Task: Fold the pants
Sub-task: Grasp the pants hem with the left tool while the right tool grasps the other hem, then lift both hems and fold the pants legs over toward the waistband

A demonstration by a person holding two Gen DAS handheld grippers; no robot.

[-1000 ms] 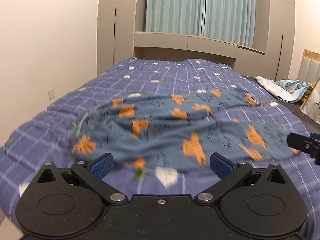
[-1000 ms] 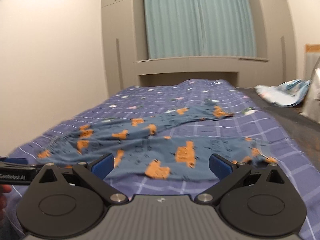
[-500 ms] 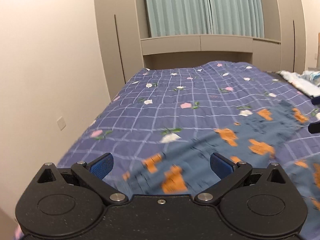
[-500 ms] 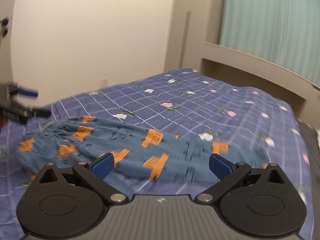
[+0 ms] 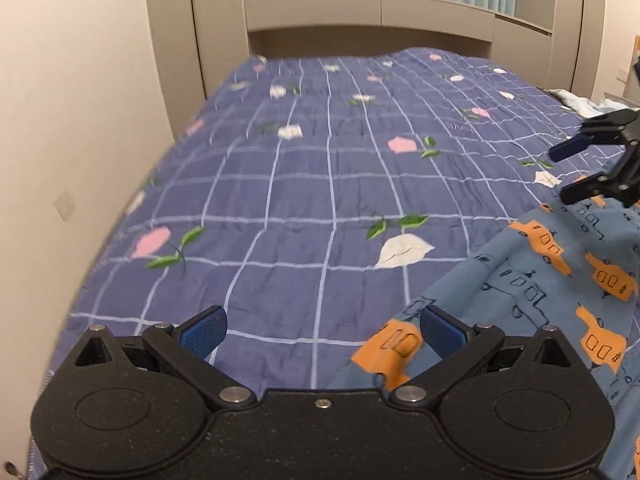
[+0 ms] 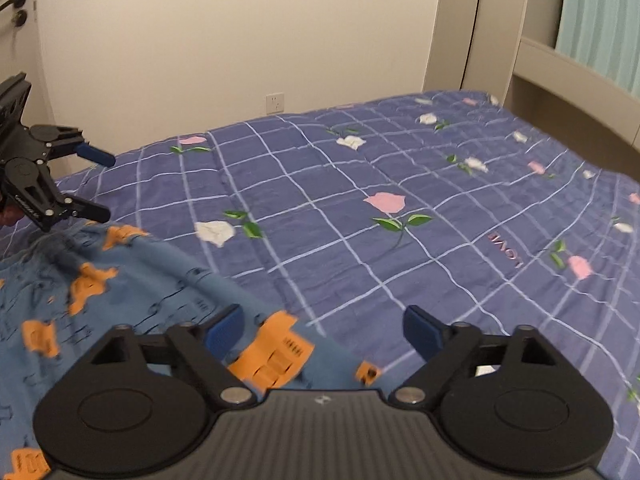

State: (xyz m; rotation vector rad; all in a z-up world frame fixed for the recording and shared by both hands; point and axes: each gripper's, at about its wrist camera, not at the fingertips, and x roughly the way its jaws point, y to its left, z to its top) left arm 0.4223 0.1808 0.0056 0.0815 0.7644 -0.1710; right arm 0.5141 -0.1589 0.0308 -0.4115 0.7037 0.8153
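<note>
On the checked bedspread [image 5: 320, 184] the pants [image 5: 560, 280] lie flat btwn both grippers, left gripper [image 5: 322, 330] & right gripper [image 6: 322, 330] wide open, empty; pinch matching edges evenly.

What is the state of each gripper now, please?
Left gripper: open, holding nothing, at the edge of the pants.
Right gripper: open, holding nothing, over the pants.
</note>
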